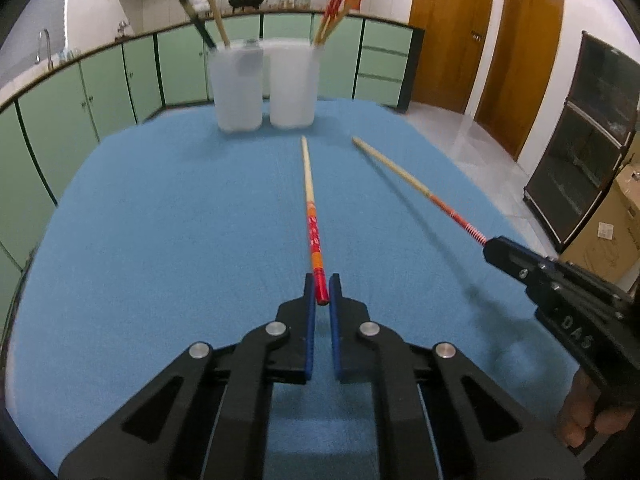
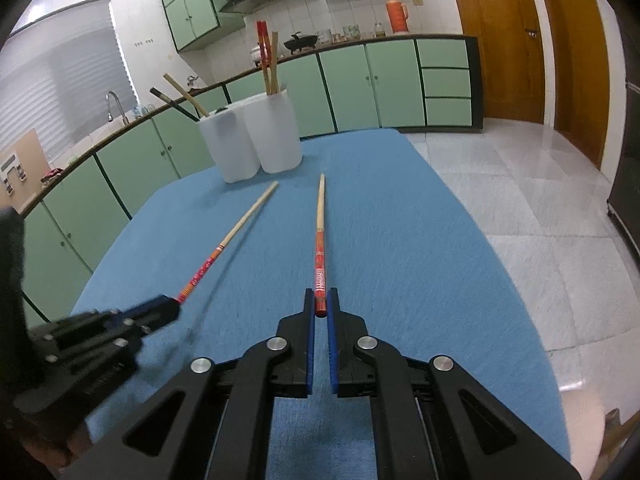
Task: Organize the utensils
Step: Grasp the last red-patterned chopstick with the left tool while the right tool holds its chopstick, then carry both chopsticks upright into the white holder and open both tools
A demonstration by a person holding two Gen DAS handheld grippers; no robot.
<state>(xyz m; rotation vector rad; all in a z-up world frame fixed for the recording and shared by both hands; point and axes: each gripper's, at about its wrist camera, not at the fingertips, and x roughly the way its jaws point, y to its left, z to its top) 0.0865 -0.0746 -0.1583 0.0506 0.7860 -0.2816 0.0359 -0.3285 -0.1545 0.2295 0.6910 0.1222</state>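
I see a kitchen: pale green base cabinets (image 2: 352,84) under a dark-edged counter (image 2: 400,39), white wall tiles (image 2: 352,12), two wooden doors (image 1: 448,32), a glossy tiled floor (image 2: 520,208), and a blinded window (image 2: 60,72).

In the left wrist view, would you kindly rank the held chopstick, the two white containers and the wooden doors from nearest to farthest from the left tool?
1. Held chopstick, gripped in the left tool.
2. White containers, straight ahead on the blue cloth.
3. Wooden doors, far right.
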